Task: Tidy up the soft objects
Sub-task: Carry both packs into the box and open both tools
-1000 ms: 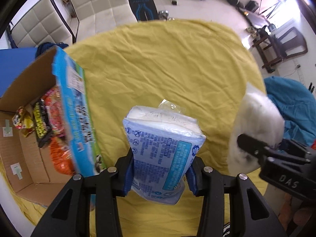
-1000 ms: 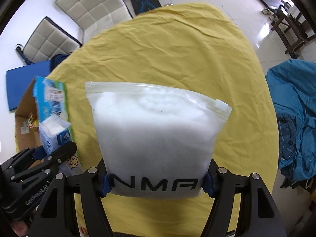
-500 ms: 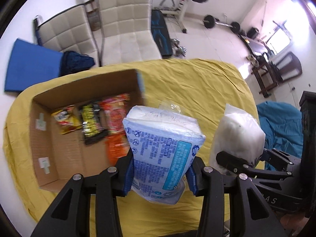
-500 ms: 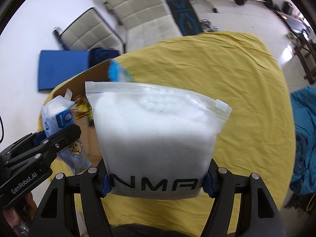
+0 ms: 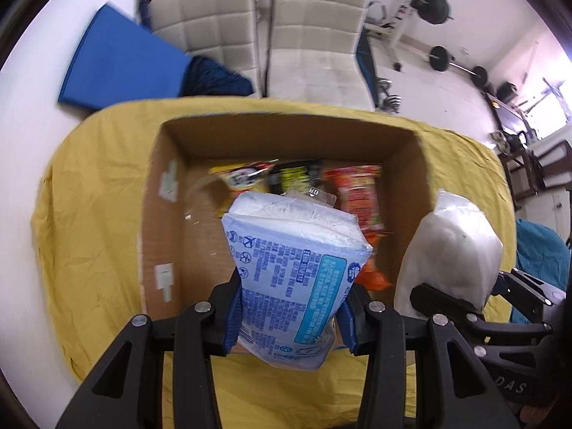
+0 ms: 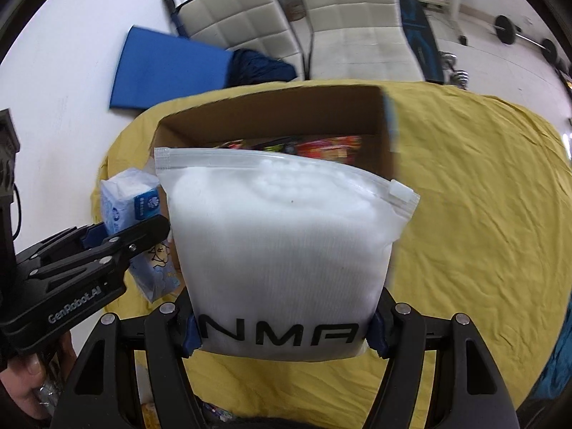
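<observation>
Overhead, my left gripper (image 5: 291, 316) is clenched on a blue tissue pack (image 5: 295, 271), held upright above the near part of an open box (image 5: 164, 221) on the yellow cloth (image 5: 89, 214). Snack packets (image 5: 352, 193) line the box's far side, toward 12 o'clock. At 3 o'clock from the pack, my right gripper (image 6: 282, 332) grasps a white zip bag (image 6: 282, 243) by its bottom edge, upright, slider at its top right corner, in front of the box's near wall. Two cream chairs (image 5: 314, 28) and a blue mat (image 5: 114, 68) sit beyond the table at 12 o'clock.
</observation>
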The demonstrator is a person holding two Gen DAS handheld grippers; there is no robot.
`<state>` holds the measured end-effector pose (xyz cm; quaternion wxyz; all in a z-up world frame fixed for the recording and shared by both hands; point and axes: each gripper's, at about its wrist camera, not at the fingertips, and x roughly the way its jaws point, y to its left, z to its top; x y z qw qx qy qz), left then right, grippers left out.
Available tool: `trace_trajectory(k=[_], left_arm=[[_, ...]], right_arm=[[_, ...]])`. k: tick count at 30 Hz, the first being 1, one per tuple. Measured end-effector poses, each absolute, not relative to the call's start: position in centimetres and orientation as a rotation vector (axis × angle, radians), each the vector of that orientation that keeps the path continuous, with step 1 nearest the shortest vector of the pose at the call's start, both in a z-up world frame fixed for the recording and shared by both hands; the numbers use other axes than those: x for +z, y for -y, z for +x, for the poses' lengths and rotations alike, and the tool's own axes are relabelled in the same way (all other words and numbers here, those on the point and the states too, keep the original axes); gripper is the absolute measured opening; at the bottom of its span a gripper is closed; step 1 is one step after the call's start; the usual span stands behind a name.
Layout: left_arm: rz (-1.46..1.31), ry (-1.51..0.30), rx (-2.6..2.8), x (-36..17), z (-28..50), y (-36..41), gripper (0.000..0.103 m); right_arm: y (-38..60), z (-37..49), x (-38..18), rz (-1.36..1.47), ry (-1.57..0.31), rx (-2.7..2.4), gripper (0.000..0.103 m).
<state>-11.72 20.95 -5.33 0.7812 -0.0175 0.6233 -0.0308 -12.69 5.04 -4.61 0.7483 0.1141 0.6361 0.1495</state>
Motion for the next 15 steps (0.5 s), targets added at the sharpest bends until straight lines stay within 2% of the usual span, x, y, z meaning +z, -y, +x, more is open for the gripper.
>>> trace_trajectory(k=[7, 15], left_arm=[[-0.120, -1.461, -0.038, -9.8, -9.4, -25.9, 0.041], [-0.176, -1.598, -0.059, -15.4, -8.3, -27.3, 0.041]], right_arm=[[-10.6, -10.6, -9.6, 0.237, -1.455, 0.353, 0.071], [-13.7, -9.8, -16.3, 0.253, -1.564, 0.376, 0.072]])
